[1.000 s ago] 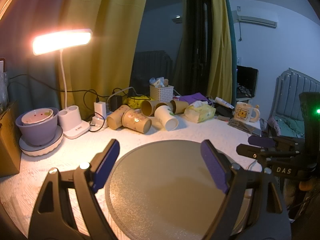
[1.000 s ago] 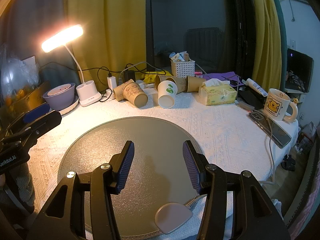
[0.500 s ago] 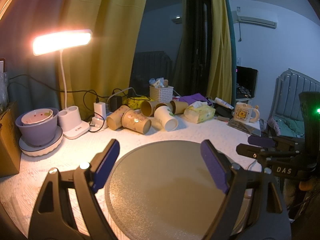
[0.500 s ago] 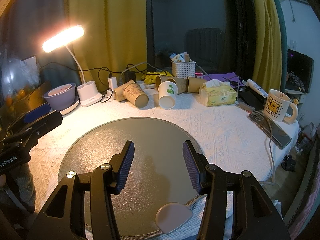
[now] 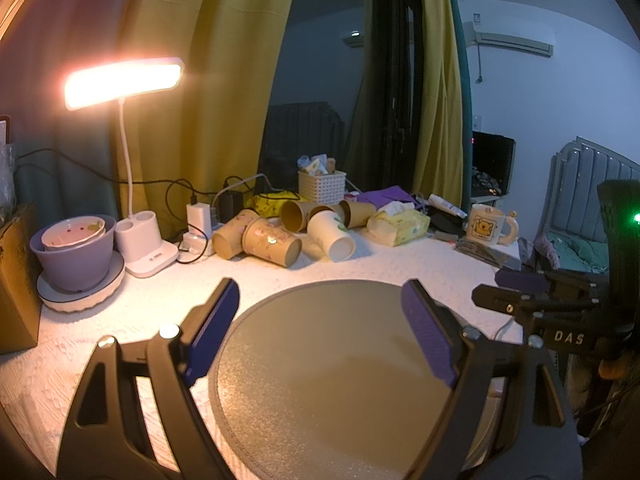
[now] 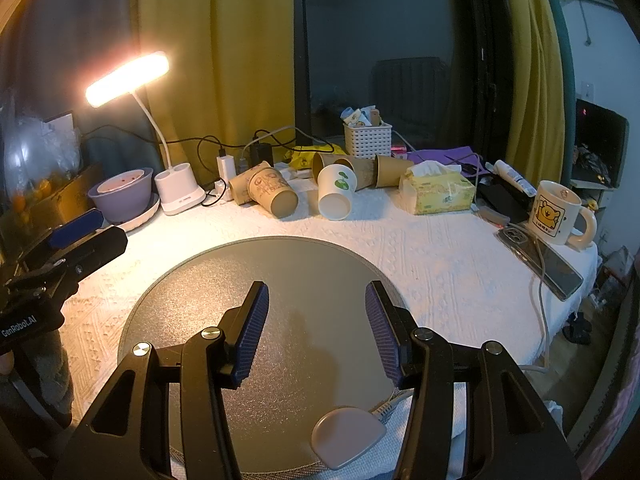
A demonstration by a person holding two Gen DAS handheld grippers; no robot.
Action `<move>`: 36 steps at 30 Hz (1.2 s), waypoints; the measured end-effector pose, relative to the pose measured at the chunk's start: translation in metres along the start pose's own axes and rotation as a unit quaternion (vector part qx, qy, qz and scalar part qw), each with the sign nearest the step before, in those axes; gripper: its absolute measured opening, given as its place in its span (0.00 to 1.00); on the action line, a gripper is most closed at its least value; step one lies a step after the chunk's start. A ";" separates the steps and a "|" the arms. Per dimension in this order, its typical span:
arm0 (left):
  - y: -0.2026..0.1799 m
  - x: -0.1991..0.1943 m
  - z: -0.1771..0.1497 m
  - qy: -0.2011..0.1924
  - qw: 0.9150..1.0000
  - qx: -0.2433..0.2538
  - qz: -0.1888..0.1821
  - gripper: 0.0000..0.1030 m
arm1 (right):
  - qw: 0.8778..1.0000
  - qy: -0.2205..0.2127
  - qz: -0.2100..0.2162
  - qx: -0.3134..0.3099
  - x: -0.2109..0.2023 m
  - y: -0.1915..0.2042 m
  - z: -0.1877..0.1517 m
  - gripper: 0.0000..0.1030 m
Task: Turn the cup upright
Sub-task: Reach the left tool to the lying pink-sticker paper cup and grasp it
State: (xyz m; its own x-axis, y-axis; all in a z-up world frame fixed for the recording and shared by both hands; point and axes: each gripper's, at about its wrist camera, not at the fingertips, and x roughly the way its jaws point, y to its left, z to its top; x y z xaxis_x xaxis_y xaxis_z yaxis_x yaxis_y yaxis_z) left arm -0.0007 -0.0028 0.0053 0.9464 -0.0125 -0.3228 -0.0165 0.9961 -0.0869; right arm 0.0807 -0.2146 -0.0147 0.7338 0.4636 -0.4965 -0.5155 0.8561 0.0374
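Observation:
Several paper cups lie on their sides at the back of the table: a white cup [image 5: 331,233] [image 6: 336,192] with a green print, a brown printed cup [image 5: 272,241] [image 6: 273,193], and plain brown cups [image 5: 295,214] [image 6: 387,171] behind them. My left gripper [image 5: 320,320] is open and empty above the round grey mat [image 5: 332,384]. My right gripper [image 6: 316,320] is open and empty above the same mat [image 6: 288,264]. Each gripper shows at the edge of the other's view. The cups are well beyond both grippers.
A lit desk lamp [image 6: 176,192], a purple bowl on a white plate [image 5: 74,254], a charger with cables [image 5: 199,218], a white basket [image 6: 367,140], a tissue pack [image 6: 438,192], a bear mug [image 6: 558,214] and a phone [image 6: 540,260] stand around the mat.

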 end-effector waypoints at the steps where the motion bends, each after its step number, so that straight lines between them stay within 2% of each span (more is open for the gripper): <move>1: 0.000 0.000 -0.001 0.000 1.000 0.000 0.000 0.82 | 1.000 0.000 0.000 0.000 0.000 0.000 0.000 0.52; 7: 0.002 0.008 -0.002 0.012 1.000 -0.003 0.015 0.82 | 1.000 0.003 0.005 0.006 0.004 0.000 0.003 0.52; 15: 0.021 0.051 0.003 0.075 0.995 0.013 0.059 0.82 | 1.000 0.011 0.021 -0.009 0.044 -0.022 0.033 0.52; 28: 0.055 0.157 0.038 0.179 0.977 0.057 0.099 0.82 | 0.995 0.036 0.085 0.025 0.133 -0.062 0.089 0.52; 36: 0.078 0.220 0.043 0.227 0.963 0.098 0.107 0.82 | 0.992 0.069 0.088 0.058 0.171 -0.078 0.104 0.52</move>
State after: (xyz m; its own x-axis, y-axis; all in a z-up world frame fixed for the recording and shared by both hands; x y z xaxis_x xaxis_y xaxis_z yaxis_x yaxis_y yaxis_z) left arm 0.2203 0.0757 -0.0318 0.6893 0.2019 -0.6958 -0.0914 0.9769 0.1929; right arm 0.2923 -0.1782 -0.0129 0.5653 0.5793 -0.5873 -0.5705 0.7887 0.2289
